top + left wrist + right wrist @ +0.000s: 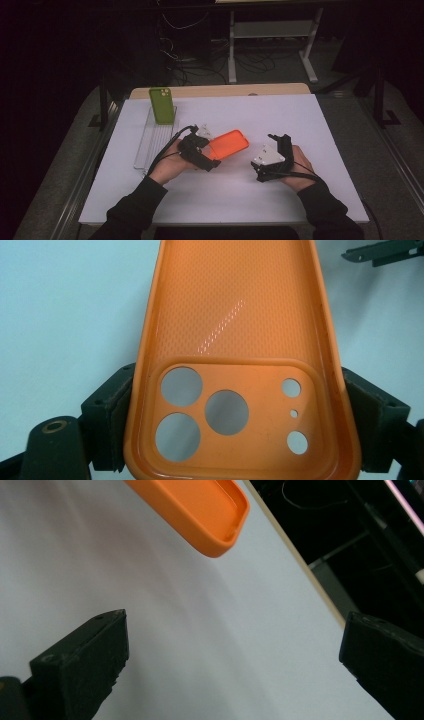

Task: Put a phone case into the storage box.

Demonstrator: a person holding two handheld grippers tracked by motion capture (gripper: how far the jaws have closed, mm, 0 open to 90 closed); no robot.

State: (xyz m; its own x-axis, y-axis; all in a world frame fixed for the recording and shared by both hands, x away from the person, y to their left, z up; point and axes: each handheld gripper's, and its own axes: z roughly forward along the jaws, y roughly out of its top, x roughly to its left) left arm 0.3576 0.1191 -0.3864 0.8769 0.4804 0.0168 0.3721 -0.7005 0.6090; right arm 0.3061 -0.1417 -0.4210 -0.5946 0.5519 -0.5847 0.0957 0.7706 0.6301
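While the white matte table point(300, 125) carries everything, the green phone point(161, 105) leans upright on a clear ribbed stand point(150, 142), uncased. Left gripper point(200, 150) jaws clamp the orange case point(235, 340) at its camera end: soft, glossy, dimpled inside. Right gripper point(272, 157) jaws wide, empty. Fitting likely remains.

No legible text, no brand marks, no numbers; orange phone case point(235, 305) bears none
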